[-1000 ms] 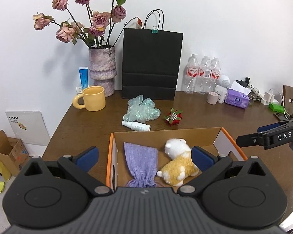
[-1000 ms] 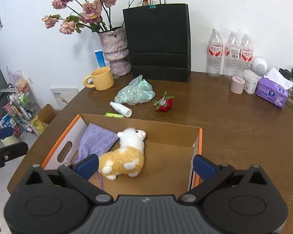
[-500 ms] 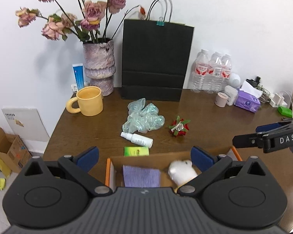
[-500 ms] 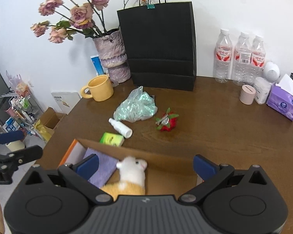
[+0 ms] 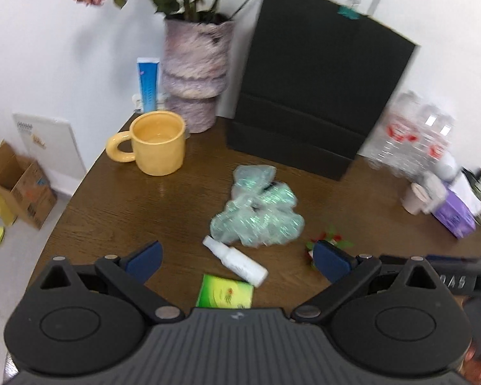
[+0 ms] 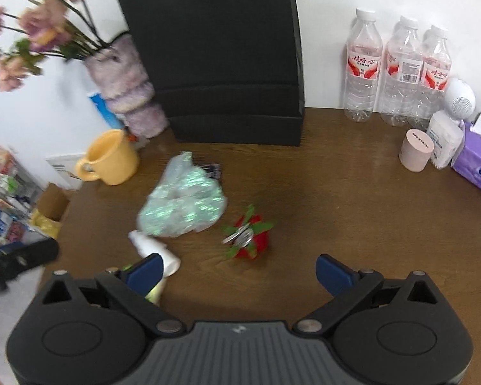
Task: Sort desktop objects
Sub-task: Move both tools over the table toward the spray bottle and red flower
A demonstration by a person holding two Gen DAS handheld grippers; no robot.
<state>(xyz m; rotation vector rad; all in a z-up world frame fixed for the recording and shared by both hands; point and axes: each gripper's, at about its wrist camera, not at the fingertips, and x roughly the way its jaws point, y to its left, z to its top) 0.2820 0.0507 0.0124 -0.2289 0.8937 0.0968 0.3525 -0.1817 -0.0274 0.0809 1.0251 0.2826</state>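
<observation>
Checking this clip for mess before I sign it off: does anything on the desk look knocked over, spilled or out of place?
Nothing spilled. The small white bottle lies on its side beside the crumpled iridescent bag, with a green box and a red flower clip loose nearby. The yellow mug and water bottles stand upright.

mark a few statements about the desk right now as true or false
1. Both grippers are open and hold nothing. True: the left gripper and the right gripper each have their fingers spread with nothing between them.
2. The yellow mug lies on its side. False: it stands upright with its opening facing up.
3. The white spray bottle lies flat on the table. True.
4. The green box sits on top of the shiny plastic bag. False: it rests on the table, nearer the camera than the bag.
5. The red flower clip is inside the black paper bag. False: it lies on the table in front of it.
</observation>
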